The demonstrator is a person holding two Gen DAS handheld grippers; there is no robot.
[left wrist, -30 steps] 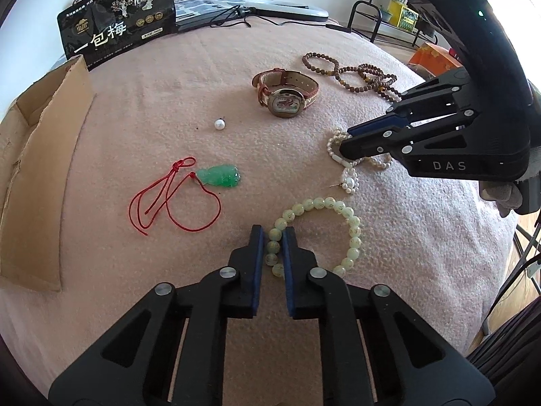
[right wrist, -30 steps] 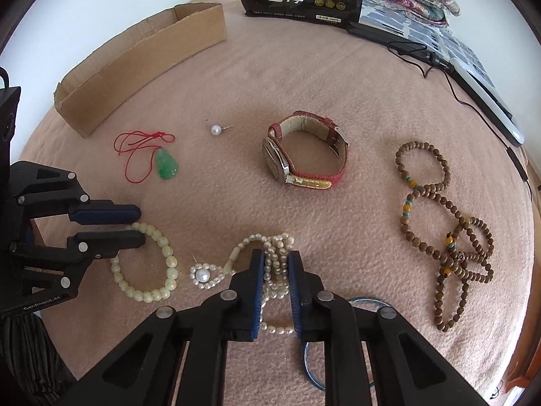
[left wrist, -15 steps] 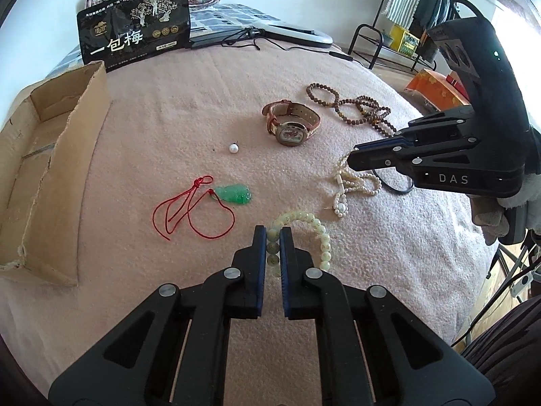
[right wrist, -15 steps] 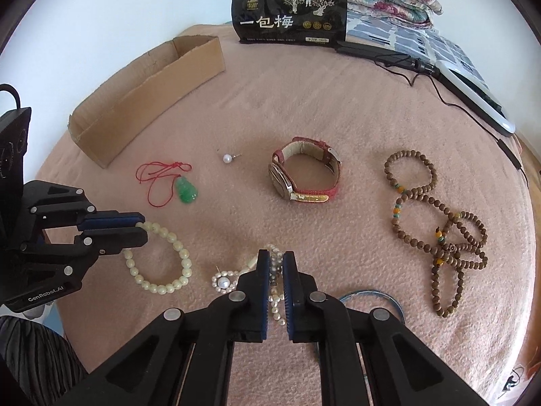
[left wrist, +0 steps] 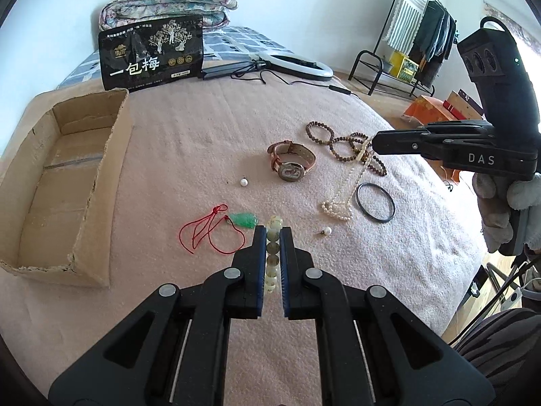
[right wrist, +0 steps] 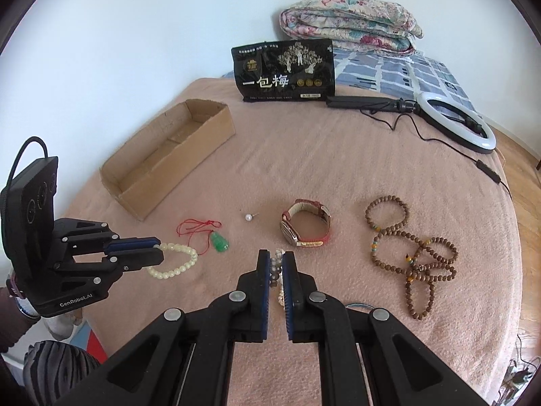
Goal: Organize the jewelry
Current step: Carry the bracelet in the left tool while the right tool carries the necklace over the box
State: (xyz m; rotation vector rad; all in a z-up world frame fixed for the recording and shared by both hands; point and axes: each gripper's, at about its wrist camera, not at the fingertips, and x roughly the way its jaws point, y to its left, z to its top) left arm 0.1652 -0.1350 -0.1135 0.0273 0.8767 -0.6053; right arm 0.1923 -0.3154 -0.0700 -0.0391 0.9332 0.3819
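Observation:
My left gripper (left wrist: 273, 233) is shut on a pale green bead bracelet (left wrist: 272, 253), which is raised off the pink blanket (left wrist: 203, 142). From the right wrist view the same bracelet (right wrist: 175, 261) hangs as a loop from the left gripper (right wrist: 159, 250). My right gripper (right wrist: 276, 257) is shut on a white pearl necklace (right wrist: 277, 267). In the left wrist view the necklace (left wrist: 341, 199) trails from the right gripper (left wrist: 373, 145) down onto the blanket. An open cardboard box (left wrist: 67, 182) lies at the left.
On the blanket lie a jade pendant on red cord (left wrist: 243, 220), two loose pearl studs (left wrist: 243, 182) (left wrist: 326, 231), a red-strapped watch (left wrist: 292, 164), brown wooden beads (right wrist: 405, 250) and a black bangle (left wrist: 375, 202). A black bag (right wrist: 284, 71), a ring light (right wrist: 456, 125) and a folded quilt (right wrist: 351, 23) sit behind.
Both grippers closed on their pieces and rose. The bracelet left the blanket, and the pearl necklace was drawn up, uncovering the black bangle and a pearl stud.

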